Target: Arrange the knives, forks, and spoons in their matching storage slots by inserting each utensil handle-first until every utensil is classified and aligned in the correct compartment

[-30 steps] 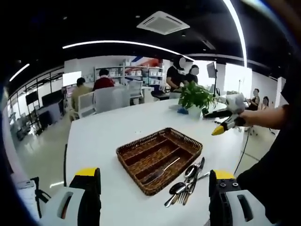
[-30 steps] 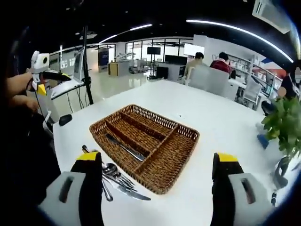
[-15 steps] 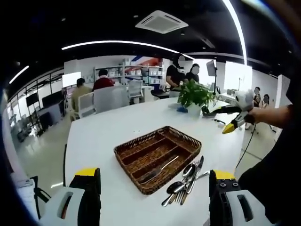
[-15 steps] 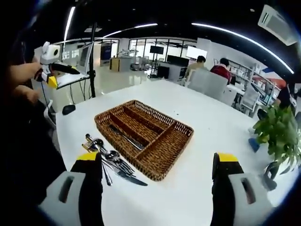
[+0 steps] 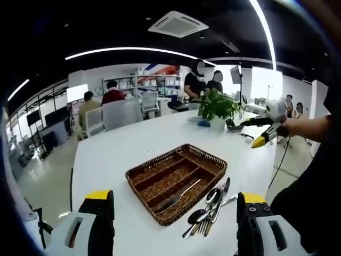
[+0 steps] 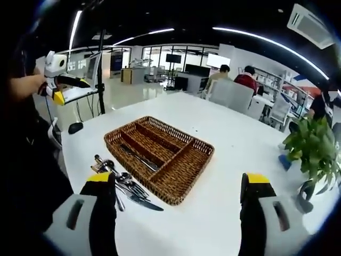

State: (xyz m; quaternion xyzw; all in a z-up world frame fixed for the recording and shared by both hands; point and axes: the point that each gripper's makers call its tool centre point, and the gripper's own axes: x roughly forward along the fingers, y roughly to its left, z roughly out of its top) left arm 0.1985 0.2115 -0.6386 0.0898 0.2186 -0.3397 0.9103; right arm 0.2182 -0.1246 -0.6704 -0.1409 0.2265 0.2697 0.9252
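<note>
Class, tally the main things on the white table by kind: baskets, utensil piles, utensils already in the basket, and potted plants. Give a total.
Basket: 1
Utensil pile: 1, too tangled to count its pieces
Utensil in the basket: 1
Potted plant: 1
Total: 4

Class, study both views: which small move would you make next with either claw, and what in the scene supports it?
Probably lower the right claw toward the loose utensil pile beside the wicker tray. Both claws look open and empty, held above the table, and the tray holds just one utensil in a slot.
</note>
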